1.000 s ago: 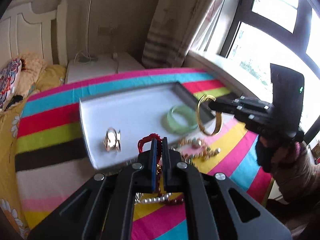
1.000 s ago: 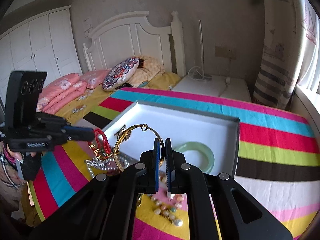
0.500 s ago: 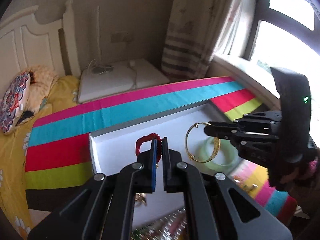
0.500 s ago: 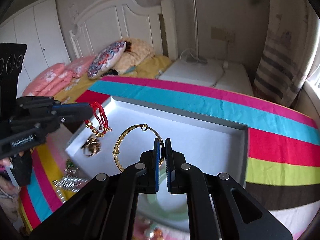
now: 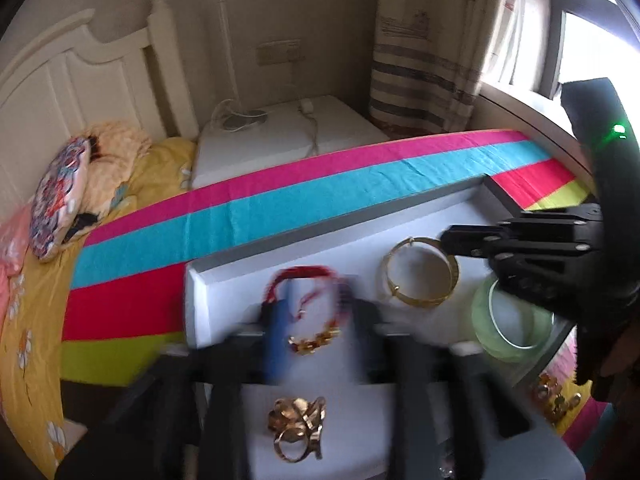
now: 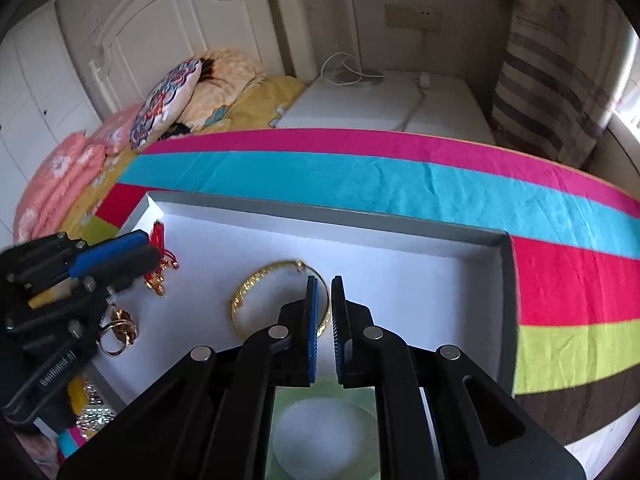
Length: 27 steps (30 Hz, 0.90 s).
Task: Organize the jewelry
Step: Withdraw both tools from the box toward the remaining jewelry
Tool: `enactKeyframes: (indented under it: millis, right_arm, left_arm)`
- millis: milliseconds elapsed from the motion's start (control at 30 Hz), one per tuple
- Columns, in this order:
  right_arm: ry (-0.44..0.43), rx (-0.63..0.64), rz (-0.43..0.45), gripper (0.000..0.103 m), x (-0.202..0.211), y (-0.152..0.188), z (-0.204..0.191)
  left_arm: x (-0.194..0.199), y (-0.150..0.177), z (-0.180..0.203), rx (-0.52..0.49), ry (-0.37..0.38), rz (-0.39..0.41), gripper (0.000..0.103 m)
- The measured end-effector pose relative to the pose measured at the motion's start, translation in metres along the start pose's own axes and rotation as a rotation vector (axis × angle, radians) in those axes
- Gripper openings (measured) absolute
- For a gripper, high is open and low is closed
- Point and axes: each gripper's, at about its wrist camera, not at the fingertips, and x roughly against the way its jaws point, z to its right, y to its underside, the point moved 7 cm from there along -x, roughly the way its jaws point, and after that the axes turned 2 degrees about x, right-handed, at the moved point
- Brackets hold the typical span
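Observation:
A white tray (image 5: 320,236) (image 6: 420,272) lies on the striped cloth. My left gripper (image 5: 316,320) is open and blurred, with the red cord bracelet (image 5: 308,280) lying in the tray between its fingers. In the right wrist view the left gripper (image 6: 132,250) is beside the red bracelet (image 6: 162,256). My right gripper (image 6: 325,284) is slightly open, its jaws on either side of the gold bangle (image 6: 256,284) (image 5: 420,276), which rests flat in the tray. A green jade bangle (image 5: 508,320) (image 6: 320,432) lies under the right gripper.
A gold ring piece (image 5: 298,428) (image 6: 118,330) lies in the tray near the front. Loose beads and gold pieces (image 5: 556,396) and a silver chain (image 6: 94,416) lie on the cloth outside the tray. A bed (image 6: 80,160) and a white nightstand (image 5: 288,140) stand behind.
Both grippers came down into the tray and opened. The red bracelet and the gold bangle, held up before, now lie on the tray floor.

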Motion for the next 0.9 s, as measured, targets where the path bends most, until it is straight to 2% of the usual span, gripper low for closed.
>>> enactKeyframes:
  millis: [67, 100, 133, 200, 267, 300, 367, 467, 600, 733, 900]
  right_arm:
    - [-0.005, -0.020, 0.027, 0.010, 0.015, 0.002, 0.006]
    - [-0.013, -0.030, 0.042, 0.010, 0.023, 0.004, 0.009]
    - [-0.022, -0.039, 0.057, 0.016, 0.031, 0.006, 0.011]
    - [-0.027, -0.049, 0.098, 0.031, 0.051, 0.012, 0.013]
    - [-0.029, -0.051, 0.136, 0.065, 0.071, 0.022, 0.013]
    - [-0.037, -0.047, 0.155, 0.067, 0.079, 0.027, 0.010]
    - [-0.051, -0.023, 0.178, 0.067, 0.094, 0.042, 0.001]
    - [-0.075, 0.009, 0.186, 0.067, 0.109, 0.067, -0.015]
    - [-0.103, 0.065, 0.177, 0.067, 0.115, 0.092, -0.040]
    - [-0.107, 0.114, 0.163, 0.067, 0.110, 0.101, -0.065]
    - [-0.118, 0.218, 0.142, 0.067, 0.106, 0.115, -0.104]
  left_arm:
    - [0.014, 0.000, -0.008, 0.026, -0.036, 0.042, 0.077]
    - [0.024, 0.000, -0.013, 0.044, -0.053, 0.063, 0.082]
    - [0.036, 0.001, -0.020, 0.067, -0.072, 0.082, 0.084]
    - [0.054, 0.004, -0.031, 0.105, -0.108, 0.113, 0.097]
    - [0.074, 0.010, -0.043, 0.143, -0.154, 0.143, 0.101]
    - [0.081, 0.018, -0.047, 0.153, -0.178, 0.138, 0.101]
    - [0.091, 0.033, -0.049, 0.164, -0.192, 0.119, 0.101]
    - [0.104, 0.059, -0.050, 0.198, -0.172, 0.103, 0.101]
    - [0.115, 0.099, -0.053, 0.250, -0.185, 0.084, 0.101]
    - [0.124, 0.136, -0.054, 0.301, -0.185, 0.063, 0.101]
    - [0.135, 0.169, -0.050, 0.299, -0.174, 0.041, 0.101]
